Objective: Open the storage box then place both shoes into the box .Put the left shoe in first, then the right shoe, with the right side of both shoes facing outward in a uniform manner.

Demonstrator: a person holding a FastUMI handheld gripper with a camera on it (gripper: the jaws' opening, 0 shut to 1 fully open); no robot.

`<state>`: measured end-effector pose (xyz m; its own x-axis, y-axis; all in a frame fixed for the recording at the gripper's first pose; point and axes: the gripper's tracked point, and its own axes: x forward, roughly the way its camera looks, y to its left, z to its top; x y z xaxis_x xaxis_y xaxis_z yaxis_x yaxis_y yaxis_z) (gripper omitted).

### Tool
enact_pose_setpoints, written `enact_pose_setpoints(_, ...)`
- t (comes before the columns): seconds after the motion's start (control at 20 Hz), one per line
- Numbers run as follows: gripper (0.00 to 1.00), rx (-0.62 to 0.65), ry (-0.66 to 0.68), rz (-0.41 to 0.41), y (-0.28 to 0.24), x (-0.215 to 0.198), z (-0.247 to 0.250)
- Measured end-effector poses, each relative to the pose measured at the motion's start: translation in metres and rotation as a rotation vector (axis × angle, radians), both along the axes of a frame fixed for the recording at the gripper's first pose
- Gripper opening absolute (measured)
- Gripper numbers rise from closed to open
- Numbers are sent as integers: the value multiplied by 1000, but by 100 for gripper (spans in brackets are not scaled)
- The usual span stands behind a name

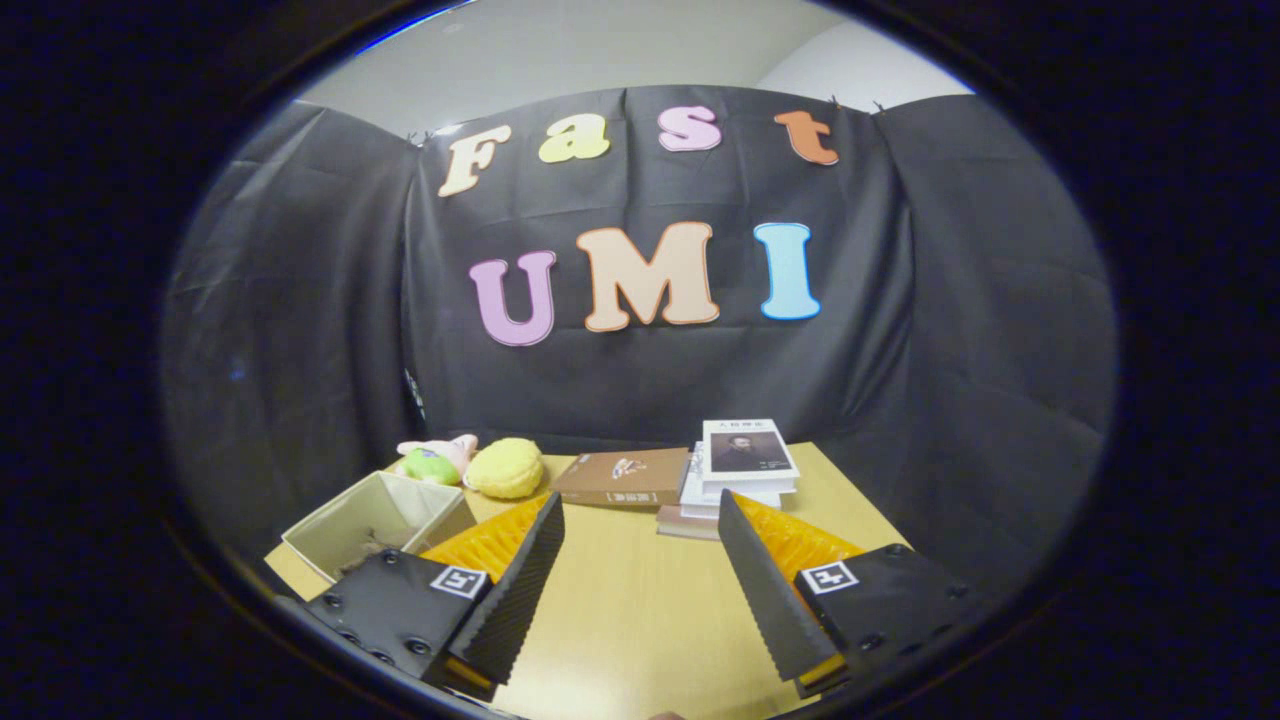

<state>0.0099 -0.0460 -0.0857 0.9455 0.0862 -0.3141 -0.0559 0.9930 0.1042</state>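
**Hand-held gripper spread wide above the tabletop, open box ahead to the left**

The hand-held gripper [640,570] is held low over the tabletop [640,620] with its fingers spread wide; nothing is held between them, and only bare wood is seen in the gap. It is pointed level across the tabletop, a pose judged to suit either an approach or a withdrawal.

Just beyond the left finger, and partly hidden behind the gripper's left body, a pale box [375,520] is seen with its top open. Something dark is glimpsed at its bottom; whether it is a shoe cannot be told. The box is therefore found as the task requires it, open, though how it came to be so cannot be judged. The scene fits equally a box opened and awaiting the shoes, or one being filled.

Farther on, past the fingertips, a brown book [622,477] is laid flat, and a stack of books [735,470] stands beside it, beyond the right finger. Behind the box, a yellow cushion [506,468] and a soft toy [435,460] are set near the far edge, judged to be clutter kept clear of the working area.
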Motion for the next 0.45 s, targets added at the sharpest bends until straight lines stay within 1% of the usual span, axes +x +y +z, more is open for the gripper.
enact_pose_setpoints(0.15,98,-12,-20,-10,-8,-5,1)
enact_pose_setpoints(0.45,98,-10,-76,-10,-7,-5,16)
